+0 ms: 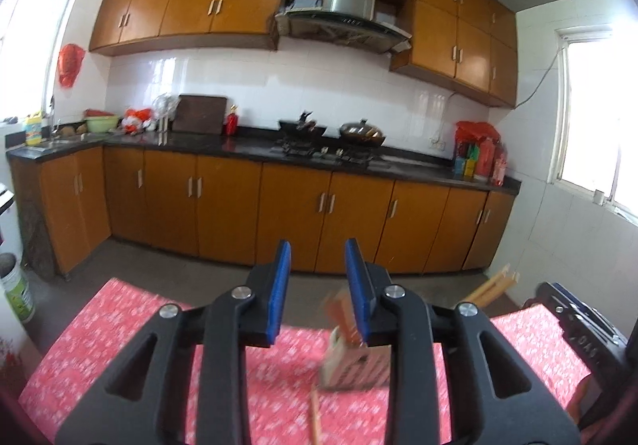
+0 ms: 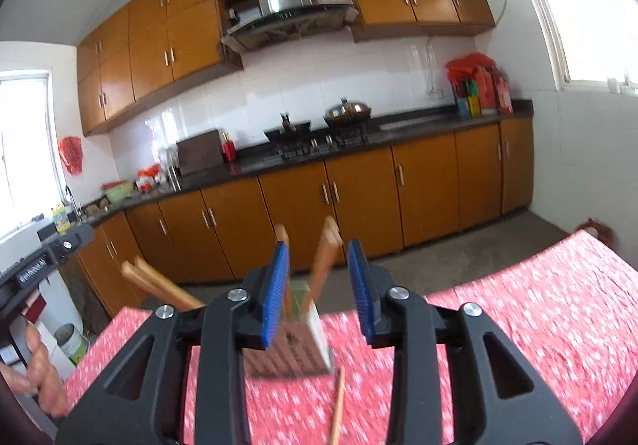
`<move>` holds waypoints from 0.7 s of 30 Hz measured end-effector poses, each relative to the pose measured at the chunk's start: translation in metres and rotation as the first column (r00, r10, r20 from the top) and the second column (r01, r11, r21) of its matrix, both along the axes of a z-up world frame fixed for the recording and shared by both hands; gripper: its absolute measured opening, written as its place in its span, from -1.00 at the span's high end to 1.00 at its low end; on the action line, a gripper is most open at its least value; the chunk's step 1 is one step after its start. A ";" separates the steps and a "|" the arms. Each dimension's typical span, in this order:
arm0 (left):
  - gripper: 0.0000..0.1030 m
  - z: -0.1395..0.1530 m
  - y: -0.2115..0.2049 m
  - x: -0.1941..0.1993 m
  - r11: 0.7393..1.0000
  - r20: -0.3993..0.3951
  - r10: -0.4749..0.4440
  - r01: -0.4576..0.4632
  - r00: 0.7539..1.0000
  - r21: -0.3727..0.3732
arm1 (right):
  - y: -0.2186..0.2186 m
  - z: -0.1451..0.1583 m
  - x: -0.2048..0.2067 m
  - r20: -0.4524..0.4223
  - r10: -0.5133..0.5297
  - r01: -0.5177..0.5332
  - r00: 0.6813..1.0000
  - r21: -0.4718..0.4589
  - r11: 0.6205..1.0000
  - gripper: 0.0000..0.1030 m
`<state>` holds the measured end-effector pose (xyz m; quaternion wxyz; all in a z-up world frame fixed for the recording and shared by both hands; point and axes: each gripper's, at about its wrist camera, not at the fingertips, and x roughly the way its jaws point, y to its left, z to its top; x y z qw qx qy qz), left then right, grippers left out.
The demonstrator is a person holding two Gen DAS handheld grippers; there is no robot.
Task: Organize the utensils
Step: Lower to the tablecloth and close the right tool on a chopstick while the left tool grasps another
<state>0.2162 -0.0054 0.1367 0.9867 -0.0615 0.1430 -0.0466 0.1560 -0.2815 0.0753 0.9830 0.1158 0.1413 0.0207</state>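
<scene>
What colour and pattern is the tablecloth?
The tablecloth is red with small white specks; clearest in the right wrist view.

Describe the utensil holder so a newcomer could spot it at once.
Start at the red floral tablecloth covering the near table. Near its far edge, just ahead of the right gripper, stands a small slatted box, the utensil holder. Wooden utensils stick up from it, unlike the lone stick lying flat beside it.
</scene>
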 end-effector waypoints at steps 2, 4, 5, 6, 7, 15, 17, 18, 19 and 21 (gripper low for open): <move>0.42 -0.016 0.011 -0.011 1.000 -0.044 0.021 -0.020 0.999 0.016 | -0.003 -0.020 -0.008 -0.067 -0.003 0.003 0.998 -0.004 1.000 0.36; 0.41 -0.038 0.022 -0.021 0.999 -0.104 0.044 -0.041 0.994 0.028 | -0.003 -0.047 -0.012 -0.156 0.009 -0.011 0.988 -0.007 1.000 0.36; 0.40 -0.048 0.027 -0.024 0.999 -0.134 0.046 -0.043 0.990 0.028 | -0.002 -0.062 -0.014 -0.203 0.025 -0.026 0.979 -0.005 1.000 0.36; 0.40 -0.059 0.032 -0.027 0.999 -0.165 0.046 -0.043 0.985 0.024 | 0.000 -0.076 -0.015 -0.246 0.038 -0.039 0.969 -0.001 0.999 0.36; 0.40 -0.071 0.035 -0.030 0.999 -0.196 0.045 -0.041 0.980 0.024 | 0.002 -0.093 -0.017 -0.294 0.057 -0.055 0.954 0.014 0.998 0.36; 0.40 -0.153 0.032 -0.052 0.998 -0.361 0.000 0.020 0.933 0.051 | 0.035 -0.172 -0.030 -0.485 0.168 -0.154 0.858 0.068 0.986 0.54; 0.40 -0.161 0.029 -0.051 0.999 -0.386 -0.014 0.033 0.922 0.043 | 0.044 -0.180 -0.028 -0.510 0.173 -0.165 0.842 0.062 0.984 0.56; 0.40 -0.166 0.028 -0.051 0.998 -0.397 -0.025 0.042 0.917 0.035 | 0.044 -0.182 -0.028 -0.516 0.172 -0.167 0.839 0.056 0.984 0.56; 0.40 -0.169 0.026 -0.053 0.998 -0.402 -0.031 0.048 0.915 0.031 | 0.047 -0.185 -0.027 -0.525 0.164 -0.169 0.835 0.040 0.985 0.57; 0.40 -0.174 0.021 -0.053 0.998 -0.416 -0.048 0.064 0.908 0.024 | 0.049 -0.190 -0.026 -0.542 0.143 -0.167 0.828 0.006 0.986 0.75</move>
